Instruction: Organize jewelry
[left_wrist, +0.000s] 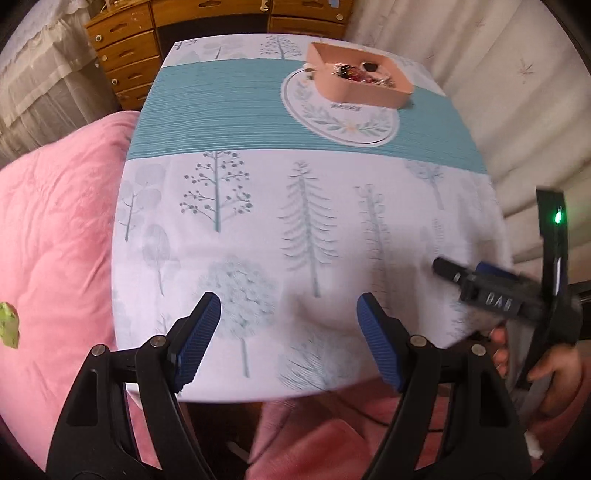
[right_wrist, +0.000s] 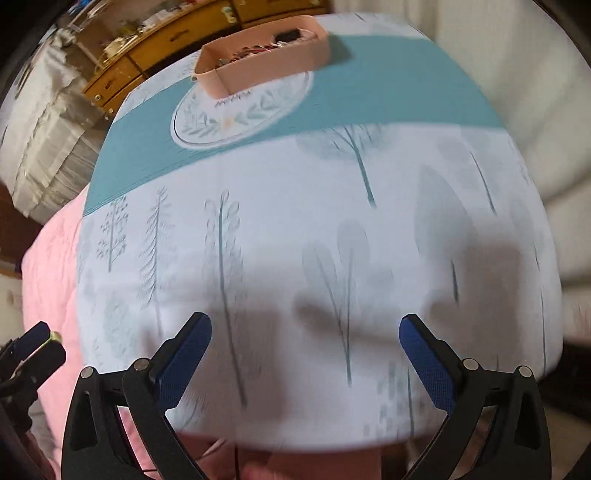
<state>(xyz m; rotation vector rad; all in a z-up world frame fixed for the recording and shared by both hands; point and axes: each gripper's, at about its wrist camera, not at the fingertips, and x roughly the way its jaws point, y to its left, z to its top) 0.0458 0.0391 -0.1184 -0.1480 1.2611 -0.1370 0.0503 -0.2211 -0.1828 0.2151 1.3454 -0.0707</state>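
Note:
A pink open box (left_wrist: 364, 90) holding a jumble of jewelry (left_wrist: 354, 72) stands at the far side of the table, partly on a round white mat (left_wrist: 343, 122) with a leaf wreath. The right wrist view also shows the box (right_wrist: 266, 66) and the mat (right_wrist: 236, 114). My left gripper (left_wrist: 288, 314) is open and empty, low over the table's near edge. My right gripper (right_wrist: 304, 336) is open and empty, also over the near edge. The right gripper shows in the left wrist view (left_wrist: 480, 280) at the right; the left gripper shows in the right wrist view (right_wrist: 33, 343) at the lower left.
The table wears a white cloth (left_wrist: 295, 229) with tree prints and a teal band. A pink quilt (left_wrist: 55, 240) lies to the left. A wooden chest of drawers (left_wrist: 125, 55) stands behind. Pale curtains (left_wrist: 517, 92) hang at the right.

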